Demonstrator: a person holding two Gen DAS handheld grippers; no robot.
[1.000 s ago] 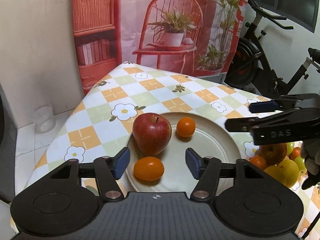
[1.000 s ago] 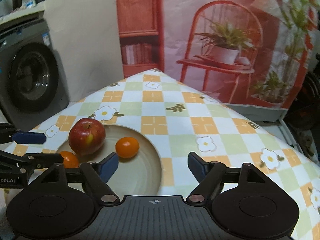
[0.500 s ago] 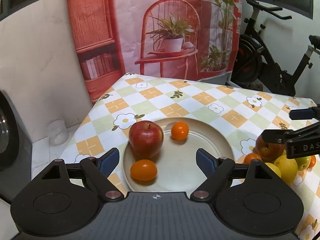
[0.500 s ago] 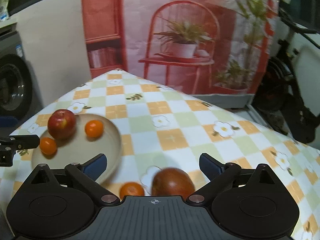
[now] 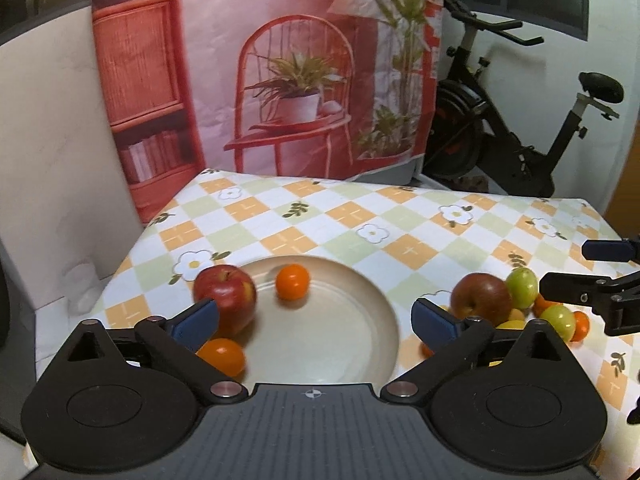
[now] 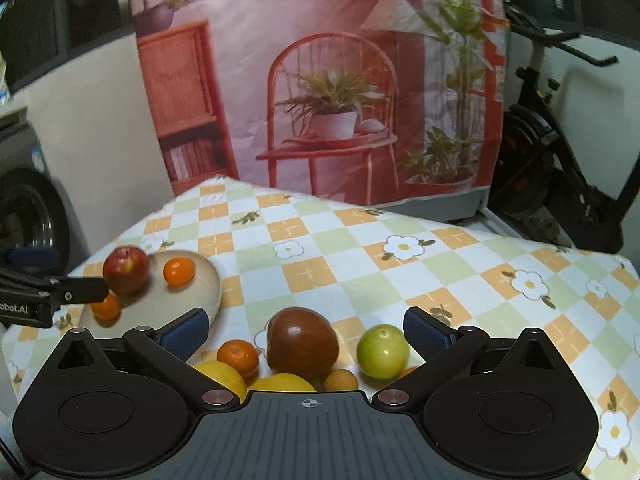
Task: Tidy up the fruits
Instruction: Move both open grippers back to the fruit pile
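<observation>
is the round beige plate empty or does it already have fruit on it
Not empty. The round beige plate holds a red apple and two small orange citrus fruits; most of its surface is bare.

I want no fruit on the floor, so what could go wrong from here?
The loose fruit pile sits unbounded on the tablecloth; nudging the dark red apple could send the green fruit rolling. On the plate, the small orange might roll when another fruit lands.

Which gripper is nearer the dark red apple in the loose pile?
Right. The right gripper frames the dark red apple; the left gripper sits over the plate beside it.
</observation>
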